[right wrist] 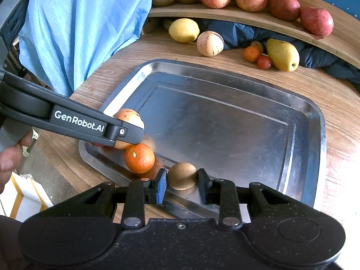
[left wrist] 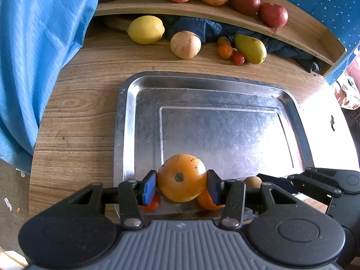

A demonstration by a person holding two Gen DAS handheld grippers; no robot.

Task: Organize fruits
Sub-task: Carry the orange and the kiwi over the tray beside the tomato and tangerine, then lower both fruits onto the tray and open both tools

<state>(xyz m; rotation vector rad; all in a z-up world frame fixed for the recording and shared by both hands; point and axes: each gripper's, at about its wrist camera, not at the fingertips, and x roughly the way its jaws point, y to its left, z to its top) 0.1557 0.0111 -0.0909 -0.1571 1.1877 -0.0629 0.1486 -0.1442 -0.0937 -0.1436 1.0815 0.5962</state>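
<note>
- Left wrist view: left gripper clamped on a pale orange fruit at the metal tray's lower edge.
- Right wrist view alone shows the right gripper clamped on a brown kiwi, with an orange mandarin lower left.

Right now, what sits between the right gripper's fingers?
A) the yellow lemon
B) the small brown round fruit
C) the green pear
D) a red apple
B: the small brown round fruit sits between the right gripper fingers at the near edge of the metal tray; lemon, pear and apples lie beyond the tray.
</note>
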